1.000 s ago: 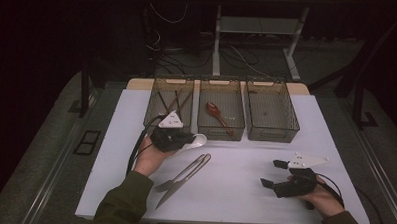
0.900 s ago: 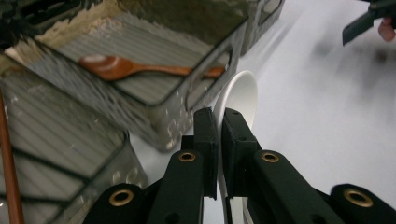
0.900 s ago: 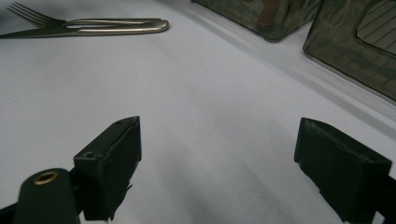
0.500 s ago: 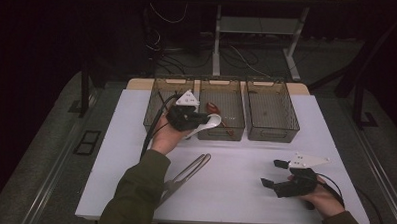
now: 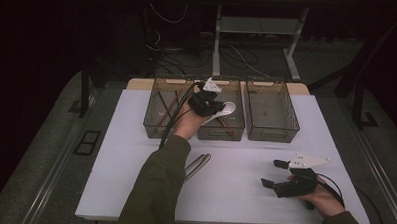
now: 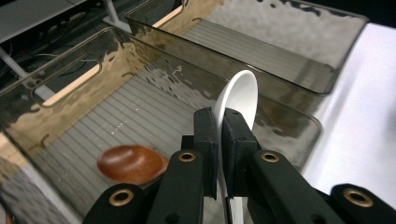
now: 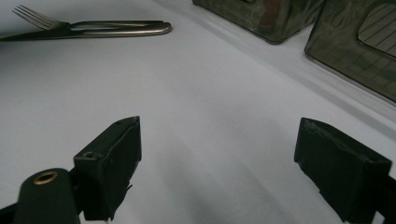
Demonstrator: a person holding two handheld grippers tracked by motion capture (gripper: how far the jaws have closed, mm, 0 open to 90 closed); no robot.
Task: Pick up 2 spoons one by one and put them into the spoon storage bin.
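Sorting cutlery — left gripper [image 6: 219, 140] clamped on the white spoon [image 6: 240, 100], held over the middle bin [image 5: 236, 133] where a wooden spoon [image 6: 130, 163] lies. Next call: lower, then release inside. Right gripper [image 5: 274, 174] rests wide open, holding nothing. Fork [image 7: 88, 28] waits on the table [image 5: 243, 193]; left bin's [image 5: 151, 123] contents hard to make out — dim
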